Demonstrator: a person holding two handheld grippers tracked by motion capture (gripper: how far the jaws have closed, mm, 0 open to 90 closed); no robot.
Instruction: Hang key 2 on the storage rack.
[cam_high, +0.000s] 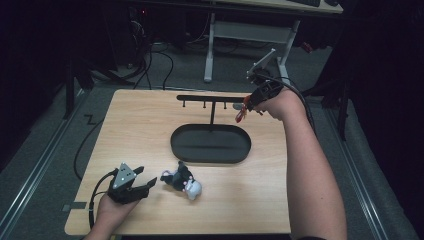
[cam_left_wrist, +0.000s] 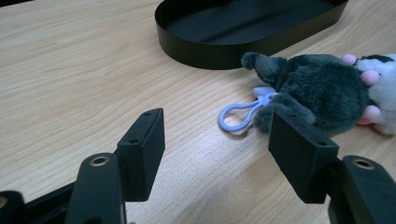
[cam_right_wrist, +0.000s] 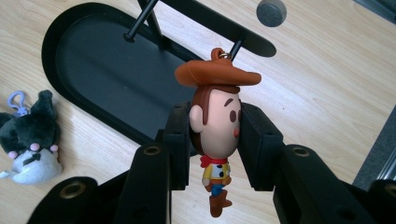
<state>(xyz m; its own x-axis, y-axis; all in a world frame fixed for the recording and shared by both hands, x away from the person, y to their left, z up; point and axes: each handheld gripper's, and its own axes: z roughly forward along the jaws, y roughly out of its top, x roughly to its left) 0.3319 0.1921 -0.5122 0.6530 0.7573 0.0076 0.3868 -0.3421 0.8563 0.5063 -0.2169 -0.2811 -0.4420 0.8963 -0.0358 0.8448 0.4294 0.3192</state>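
Observation:
A cowboy figure (cam_right_wrist: 215, 116) with a brown hat and a small ring on top hangs between the pads of my right gripper (cam_right_wrist: 215, 128), which is shut on its head. In the high view that gripper (cam_high: 247, 106) holds the figure (cam_high: 241, 115) by the right end of the black hanging rack (cam_high: 210, 98). The ring is close under a peg (cam_right_wrist: 236, 46); I cannot tell whether it touches. My left gripper (cam_high: 146, 177) rests low at the near left, open (cam_left_wrist: 215, 135). Just beyond its right pad lies a grey and white plush (cam_left_wrist: 322, 91) with a pale blue clip (cam_left_wrist: 238, 116).
The rack rises from a black oval tray (cam_high: 175, 145) in the middle of the wooden table (cam_high: 125, 130). A grey round disc (cam_right_wrist: 271, 11) shows beyond the bar's end. The plush (cam_high: 184, 181) lies between the tray and the near table edge. A desk frame (cam_high: 210, 45) stands behind the table.

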